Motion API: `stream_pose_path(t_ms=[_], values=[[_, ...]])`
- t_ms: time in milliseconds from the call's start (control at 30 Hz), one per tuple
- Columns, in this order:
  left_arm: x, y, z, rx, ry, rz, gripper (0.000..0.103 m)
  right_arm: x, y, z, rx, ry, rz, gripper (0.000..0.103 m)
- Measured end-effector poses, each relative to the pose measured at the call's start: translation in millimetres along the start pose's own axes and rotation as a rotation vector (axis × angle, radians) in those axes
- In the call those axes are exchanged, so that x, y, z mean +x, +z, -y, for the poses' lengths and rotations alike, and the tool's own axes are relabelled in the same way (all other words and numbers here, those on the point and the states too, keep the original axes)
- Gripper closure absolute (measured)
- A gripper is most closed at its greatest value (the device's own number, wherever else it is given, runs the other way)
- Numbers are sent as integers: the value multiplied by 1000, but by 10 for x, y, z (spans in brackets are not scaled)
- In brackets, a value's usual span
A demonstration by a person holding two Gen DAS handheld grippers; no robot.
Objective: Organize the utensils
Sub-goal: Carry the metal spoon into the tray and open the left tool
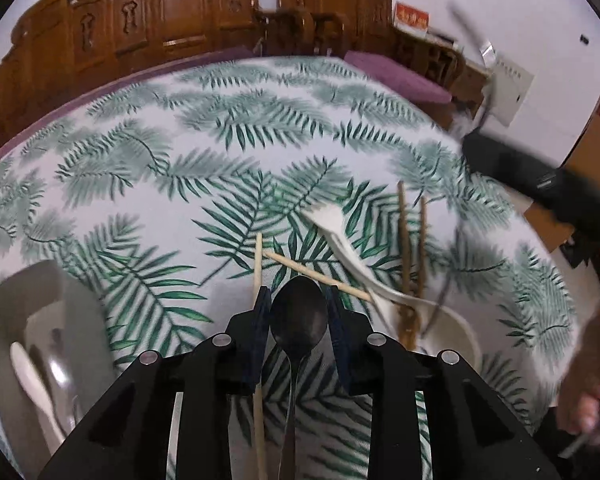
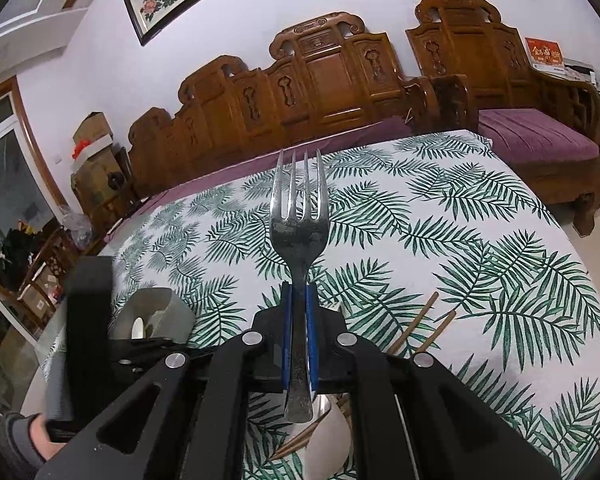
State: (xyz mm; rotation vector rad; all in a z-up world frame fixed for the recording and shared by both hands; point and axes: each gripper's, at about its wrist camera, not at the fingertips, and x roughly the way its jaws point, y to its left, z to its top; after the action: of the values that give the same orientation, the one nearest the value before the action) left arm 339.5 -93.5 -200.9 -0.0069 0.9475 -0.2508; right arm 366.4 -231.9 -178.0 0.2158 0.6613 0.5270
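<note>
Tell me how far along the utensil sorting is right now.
Done: a white spoon already sits in the grey holder. In hand: the right gripper is shut on the metal fork; the left gripper straddles the dark metal spoon. Left: light chopsticks, dark chopsticks and a white fork, near the white bowl.

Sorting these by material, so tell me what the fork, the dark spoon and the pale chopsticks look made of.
Fork: metal, probably stainless steel; silvery sheen, dull mottled patches. Spoon between the left claw's fingers: likely metal, dark with a soft gloss. Pale chopsticks: apparently bamboo or light wood; matte tan, no shine.
</note>
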Motion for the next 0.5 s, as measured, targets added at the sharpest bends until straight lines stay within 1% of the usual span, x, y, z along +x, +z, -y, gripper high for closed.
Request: stream_pose_path(t_ms=[100,267,500], values=[[-282,-12,-25,-12,-6,50,77,-8,-8,-56,-7,7,4,95],[-631,8,-128,-34,-3,108,77,-3,-40,-173,-26,19,1,95],[-1123,-13,-327,-73,-8,189,77,68,-116,-419,-67,51,-23,95]])
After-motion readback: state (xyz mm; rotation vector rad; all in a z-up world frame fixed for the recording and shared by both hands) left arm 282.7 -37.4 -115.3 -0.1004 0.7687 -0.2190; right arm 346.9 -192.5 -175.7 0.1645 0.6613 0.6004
